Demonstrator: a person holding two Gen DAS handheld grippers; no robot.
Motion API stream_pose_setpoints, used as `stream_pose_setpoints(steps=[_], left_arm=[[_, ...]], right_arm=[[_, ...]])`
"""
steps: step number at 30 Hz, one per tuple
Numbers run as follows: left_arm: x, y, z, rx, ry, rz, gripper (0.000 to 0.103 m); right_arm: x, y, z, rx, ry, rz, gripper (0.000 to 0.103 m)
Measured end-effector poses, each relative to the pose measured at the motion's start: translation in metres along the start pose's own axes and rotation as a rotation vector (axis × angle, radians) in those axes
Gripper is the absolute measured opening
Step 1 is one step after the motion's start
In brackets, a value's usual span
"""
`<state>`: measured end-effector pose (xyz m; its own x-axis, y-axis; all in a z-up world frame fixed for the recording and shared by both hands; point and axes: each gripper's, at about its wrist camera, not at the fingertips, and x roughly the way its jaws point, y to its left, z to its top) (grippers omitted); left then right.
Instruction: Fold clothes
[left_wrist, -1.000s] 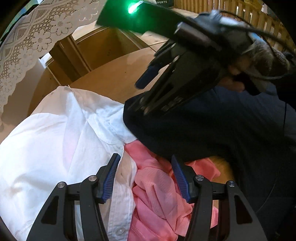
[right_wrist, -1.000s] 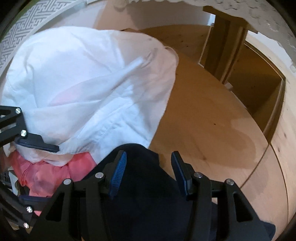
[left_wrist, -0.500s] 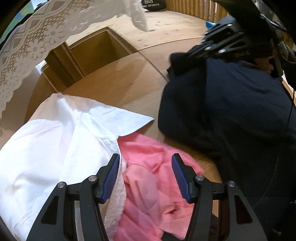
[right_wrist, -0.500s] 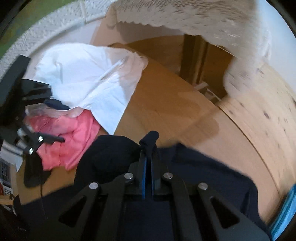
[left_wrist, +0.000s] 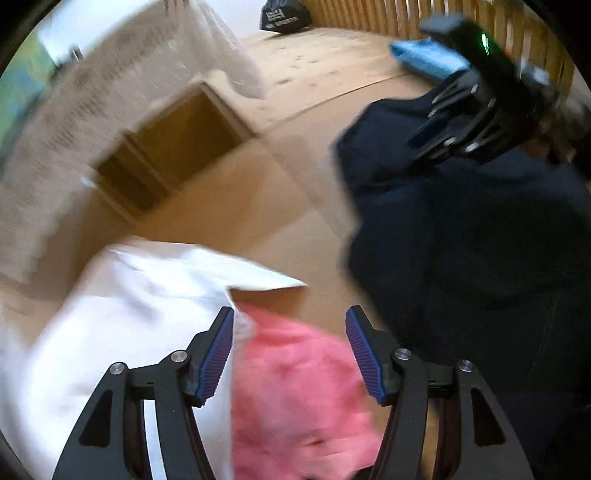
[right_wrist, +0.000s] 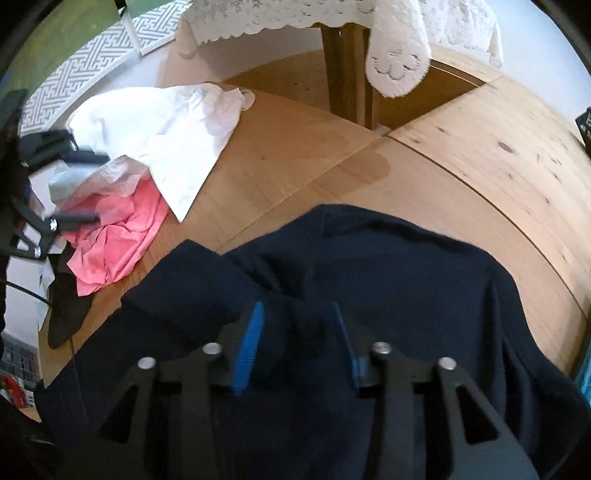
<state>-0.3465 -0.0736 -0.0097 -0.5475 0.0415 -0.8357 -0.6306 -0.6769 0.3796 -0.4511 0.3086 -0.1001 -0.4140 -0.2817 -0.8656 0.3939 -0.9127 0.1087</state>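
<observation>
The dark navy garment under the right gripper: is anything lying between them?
Nothing visible. The right gripper hangs directly over the navy garment, its jaws opening with a fold of the cloth between them.

Rumpled navy garment (right_wrist: 388, 266) beside pink (right_wrist: 114, 236), white (right_wrist: 162, 129) clothes

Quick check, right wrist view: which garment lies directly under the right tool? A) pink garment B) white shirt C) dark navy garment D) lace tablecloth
C: the dark navy garment fills the space beneath the right tool, while the white shirt and pink garment lie off to the left.
</observation>
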Motion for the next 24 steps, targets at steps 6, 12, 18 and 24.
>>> stream_pose_setpoints(steps=[6, 12, 18, 24], left_arm=[[-0.023, 0.022, -0.004, -0.073, -0.025, -0.013, 0.059], [0.039, -0.009, 0.028, -0.044, 0.021, -0.257, 0.059], [0.091, -0.045, 0.041, -0.042, 0.087, -0.38, 0.058], [0.091, -0.046, 0.039, -0.06, 0.07, -0.446, 0.011]], right_arm=[[0.018, 0.001, -0.007, 0.015, 0.049, -0.014, 0.04], [0.001, 0.014, -0.012, -0.039, -0.021, 0.005, 0.009], [-0.018, 0.015, -0.013, -0.073, -0.105, 0.002, 0.007], [-0.037, 0.013, 0.003, -0.058, -0.202, -0.009, 0.006]])
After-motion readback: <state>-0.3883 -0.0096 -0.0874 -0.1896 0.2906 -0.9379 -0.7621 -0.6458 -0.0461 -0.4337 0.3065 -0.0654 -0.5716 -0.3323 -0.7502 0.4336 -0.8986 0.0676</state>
